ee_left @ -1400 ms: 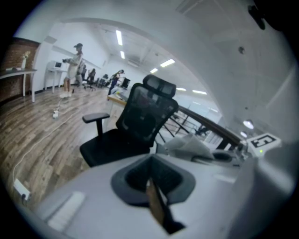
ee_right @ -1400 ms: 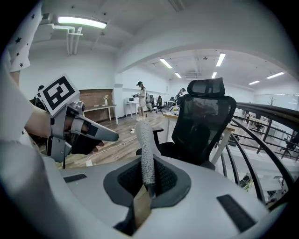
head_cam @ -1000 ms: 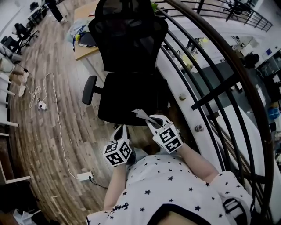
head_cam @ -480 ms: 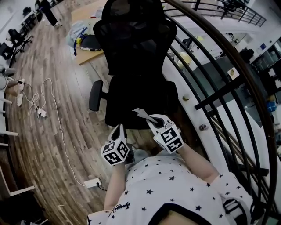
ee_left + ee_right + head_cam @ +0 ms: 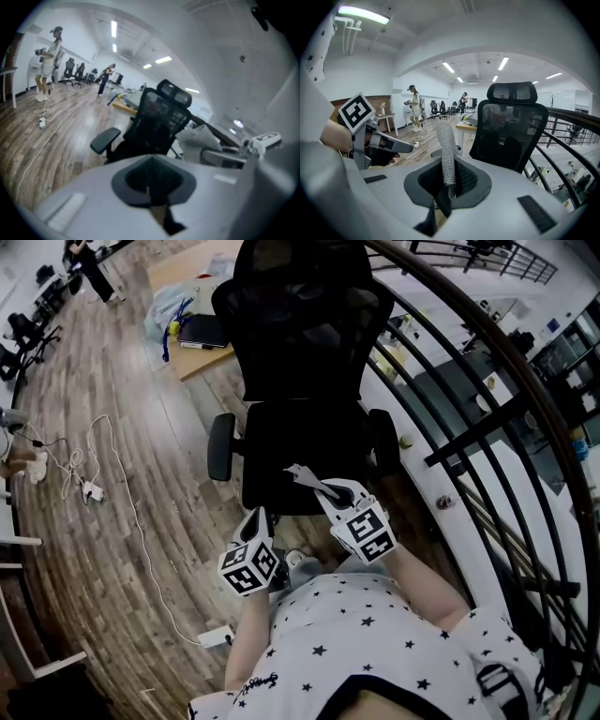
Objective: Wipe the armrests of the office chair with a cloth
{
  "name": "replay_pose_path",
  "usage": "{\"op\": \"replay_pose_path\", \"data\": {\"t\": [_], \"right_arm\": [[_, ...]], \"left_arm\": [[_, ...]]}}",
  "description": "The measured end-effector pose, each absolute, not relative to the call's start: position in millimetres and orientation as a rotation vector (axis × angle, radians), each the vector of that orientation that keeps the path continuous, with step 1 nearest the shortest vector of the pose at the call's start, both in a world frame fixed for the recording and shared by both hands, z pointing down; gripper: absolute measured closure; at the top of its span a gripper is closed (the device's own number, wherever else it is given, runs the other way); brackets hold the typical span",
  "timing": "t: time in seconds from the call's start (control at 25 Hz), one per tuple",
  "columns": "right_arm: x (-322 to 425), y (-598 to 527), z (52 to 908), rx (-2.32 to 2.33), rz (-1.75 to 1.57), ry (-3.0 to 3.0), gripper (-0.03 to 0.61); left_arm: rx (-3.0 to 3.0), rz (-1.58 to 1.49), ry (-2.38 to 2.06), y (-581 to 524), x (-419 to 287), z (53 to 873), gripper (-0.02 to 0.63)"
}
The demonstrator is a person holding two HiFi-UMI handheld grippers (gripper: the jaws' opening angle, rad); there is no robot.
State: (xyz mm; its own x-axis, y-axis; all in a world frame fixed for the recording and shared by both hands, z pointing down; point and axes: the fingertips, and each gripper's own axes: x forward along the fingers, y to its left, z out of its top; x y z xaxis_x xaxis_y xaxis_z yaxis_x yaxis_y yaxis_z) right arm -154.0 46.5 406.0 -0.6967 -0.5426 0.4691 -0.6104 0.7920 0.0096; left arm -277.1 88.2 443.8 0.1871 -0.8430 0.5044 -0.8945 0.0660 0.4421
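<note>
cloth (image 5: 446, 150) upright in right claw (image 5: 444, 191)

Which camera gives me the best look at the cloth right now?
The right gripper view: the grey textured cloth stands close up, pinched between the right hand-held gripper's jaws. The head view shows only a small grey strip of it. The left gripper view doesn't show it clearly.

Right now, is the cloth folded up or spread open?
Folded: the cloth stands as a narrow upright strip, pinched in the shut jaws of the right gripper; none of it hangs spread.
</note>
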Motion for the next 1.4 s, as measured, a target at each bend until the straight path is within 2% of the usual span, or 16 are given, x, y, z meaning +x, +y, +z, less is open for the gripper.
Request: {"op": "replay_pose_path", "data": {"t": [0.56,1.4], "right_arm": [[-204.9,41.6,402.7,0.871,0.194,-2.502,0.554],[-250.9,-8.8,411.6,0.755,0.171,-2.522,0.554]], "left_arm": [[1.749,0.087,-1.632,91.0,-332.7,450.0,0.606],[1.637,0.078,-1.683,66.3,-371.3,468.6,0.606]]}}
